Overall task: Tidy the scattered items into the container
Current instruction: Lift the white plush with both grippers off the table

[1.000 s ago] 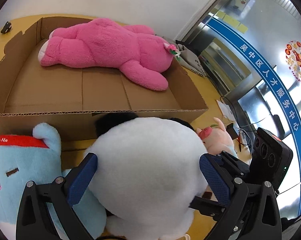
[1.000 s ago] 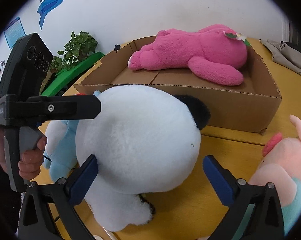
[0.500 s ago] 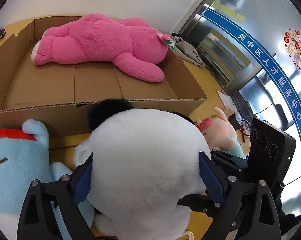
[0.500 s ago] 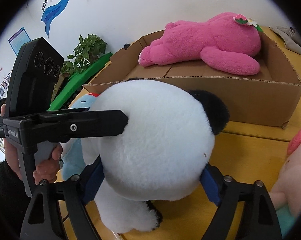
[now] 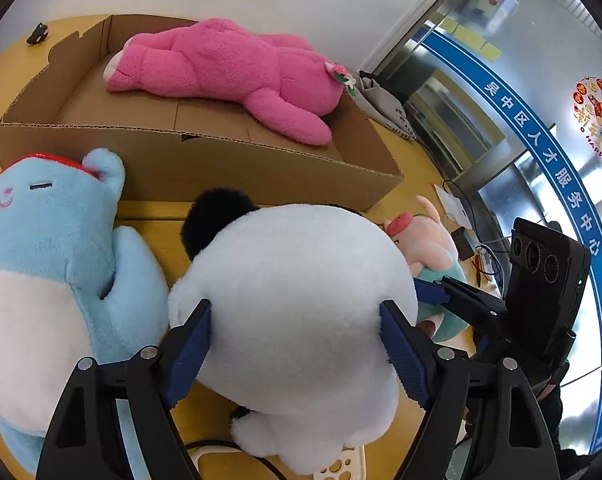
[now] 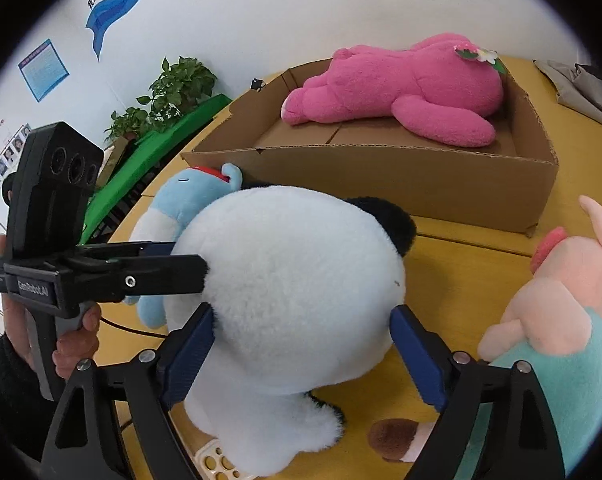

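Observation:
A big white plush panda [image 5: 301, 304] with black ears is held between both grippers above the yellow table. My left gripper [image 5: 297, 344] is shut on its body from one side. My right gripper [image 6: 301, 344] is shut on it from the other side; its fingers [image 5: 433, 292] show at the panda's right in the left wrist view. The open cardboard box [image 5: 229, 164] stands behind, with a pink plush bear [image 5: 229, 68] lying inside. The box [image 6: 381, 172] and the bear [image 6: 405, 88] also show in the right wrist view.
A light blue plush [image 5: 49, 256] lies left of the panda, against the box front. A pink pig plush in teal [image 6: 557, 320] lies to the right. A white perforated item [image 5: 337, 464] lies under the panda. Grey cloth [image 6: 581, 84] lies beyond the box. Green plants [image 6: 169, 92] stand at the table's left.
Both grippers have closed onto the panda, squeezing its sides. The panda has risen and both views have pulled back from the box, showing more of the blue plush.

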Demonstrator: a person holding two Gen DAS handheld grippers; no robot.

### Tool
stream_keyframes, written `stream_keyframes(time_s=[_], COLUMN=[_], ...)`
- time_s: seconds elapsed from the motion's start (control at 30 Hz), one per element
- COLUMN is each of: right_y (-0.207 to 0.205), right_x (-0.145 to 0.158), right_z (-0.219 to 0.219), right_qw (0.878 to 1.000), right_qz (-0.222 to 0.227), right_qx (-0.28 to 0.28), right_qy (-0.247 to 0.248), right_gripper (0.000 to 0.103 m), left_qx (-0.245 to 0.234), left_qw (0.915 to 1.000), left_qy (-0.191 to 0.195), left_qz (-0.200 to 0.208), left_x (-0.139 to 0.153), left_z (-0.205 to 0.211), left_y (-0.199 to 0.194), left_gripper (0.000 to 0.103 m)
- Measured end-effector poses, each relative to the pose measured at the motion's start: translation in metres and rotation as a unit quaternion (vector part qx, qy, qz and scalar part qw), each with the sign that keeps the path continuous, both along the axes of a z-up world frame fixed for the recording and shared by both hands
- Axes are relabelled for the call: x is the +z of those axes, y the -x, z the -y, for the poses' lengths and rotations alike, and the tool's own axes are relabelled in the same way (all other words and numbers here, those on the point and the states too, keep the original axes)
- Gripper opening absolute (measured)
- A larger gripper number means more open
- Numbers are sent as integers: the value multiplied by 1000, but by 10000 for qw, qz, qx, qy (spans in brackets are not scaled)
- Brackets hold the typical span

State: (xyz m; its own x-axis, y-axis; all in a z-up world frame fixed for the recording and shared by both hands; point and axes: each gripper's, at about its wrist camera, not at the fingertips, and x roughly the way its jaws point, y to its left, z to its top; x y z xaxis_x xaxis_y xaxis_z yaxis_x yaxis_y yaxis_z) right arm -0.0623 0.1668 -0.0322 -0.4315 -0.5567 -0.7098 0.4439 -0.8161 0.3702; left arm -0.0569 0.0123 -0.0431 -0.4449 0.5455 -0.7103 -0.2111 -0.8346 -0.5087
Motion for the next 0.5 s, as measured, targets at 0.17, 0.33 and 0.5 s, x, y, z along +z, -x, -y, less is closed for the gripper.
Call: stream_keyframes(time_s=[0.17,0.33,0.5], right_y=[-11,-10,-5], right_x=[3,-4,-16], right_z=[0,14,22], right_qw=[9998,9993,9997], right_qz=[-109,-188,-139], right_qx=[-109,-186,-170], right_qy=[-98,-251,-71], right_gripper=[94,100,101], left_qx=[133,6,-292], left_qw=[9990,9987,9996], left_qy=[-430,-492,23], left_qz=[-47,155,44], left_x=[3,-12,-14], left_z=[17,10,-11], left_y=[0,10,8], left_gripper=[102,103,102])
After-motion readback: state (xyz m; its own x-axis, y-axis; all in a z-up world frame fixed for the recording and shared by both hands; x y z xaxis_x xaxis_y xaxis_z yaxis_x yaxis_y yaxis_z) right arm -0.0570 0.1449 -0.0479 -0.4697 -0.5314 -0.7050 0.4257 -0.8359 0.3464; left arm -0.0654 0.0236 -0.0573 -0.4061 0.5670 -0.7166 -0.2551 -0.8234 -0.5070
